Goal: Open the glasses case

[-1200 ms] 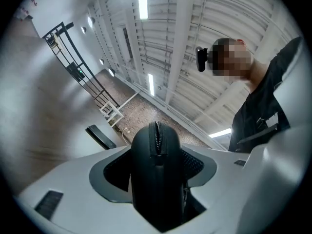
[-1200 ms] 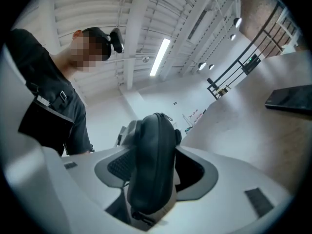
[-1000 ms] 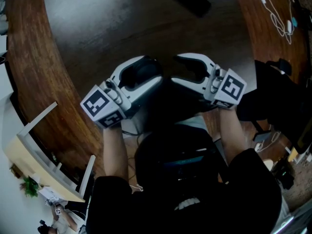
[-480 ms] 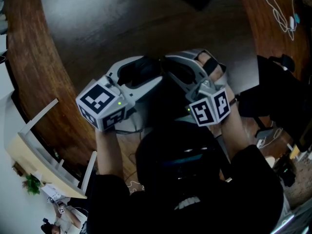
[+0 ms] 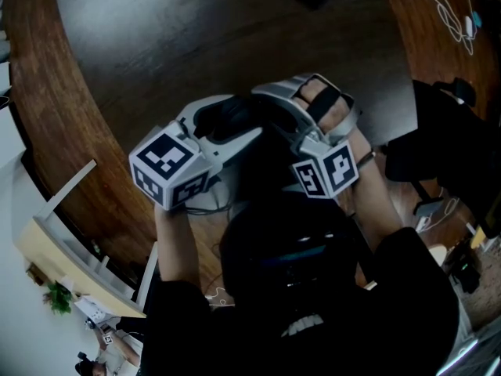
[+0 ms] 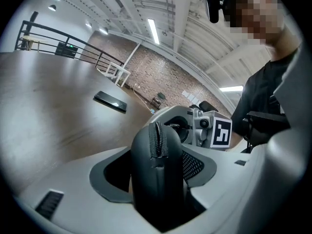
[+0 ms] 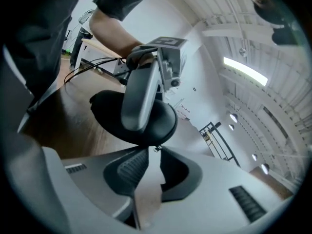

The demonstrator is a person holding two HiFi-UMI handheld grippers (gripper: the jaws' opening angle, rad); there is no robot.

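The fingers (image 6: 194, 165) of the left gripper (image 6: 158, 184) stand wide and clamp the glasses case (image 6: 155, 169) across its two broad faces, with the zip seam (image 6: 157, 139) turned up. The right gripper (image 7: 151, 151) has just been closing; its fingers are narrow, with the small zip pull (image 7: 157, 148) between their tips, seemingly nipped. The case hangs in the air over the near edge of the table (image 6: 39, 96), close to the person's chest. It looks like a light, semi-rigid shell with a matte skin: stiff enough to bear the squeeze on its faces, unlikely to slip, hardly fragile. The pull is the place to take hold, though it is tiny and easy to lose. Counted: one case, one zip, two grippers, and one dark flat object (image 6: 110, 101) lying towards the table's far edge.
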